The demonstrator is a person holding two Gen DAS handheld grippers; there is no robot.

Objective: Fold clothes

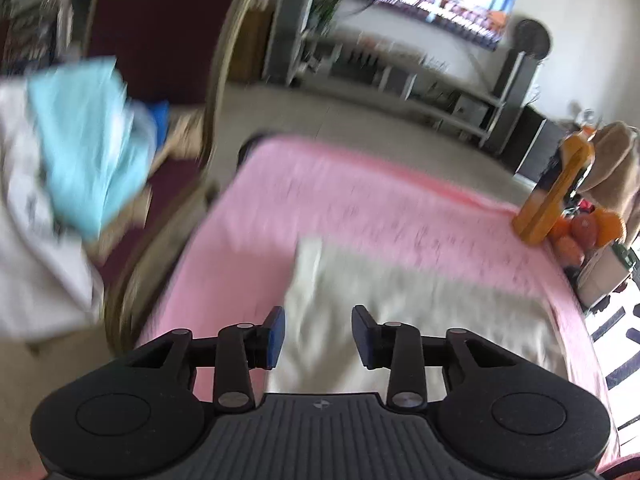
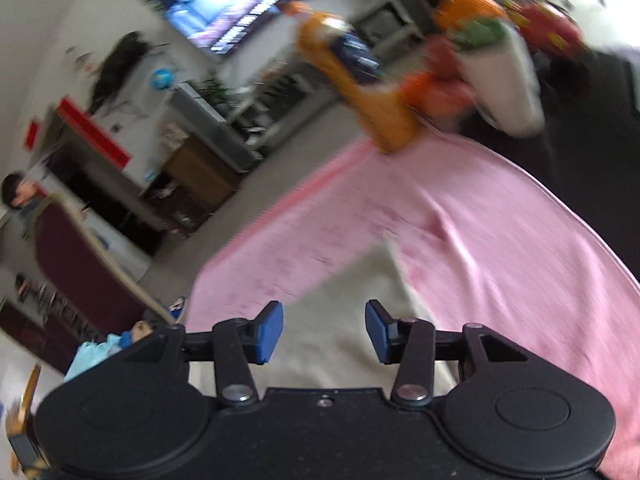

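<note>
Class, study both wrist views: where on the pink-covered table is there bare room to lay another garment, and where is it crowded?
Bare pink cloth lies beyond the cream-white garment, up to the far edge, and along its left side. In the right wrist view more free cloth runs right of the garment. The far right corner is crowded: an orange bottle and piled fruit.

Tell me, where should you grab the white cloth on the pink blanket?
Probably its far corner, pinching the edge from above. The white cloth lies flat on the pink blanket, so only edges offer something to pinch. Both grippers are open.
</note>
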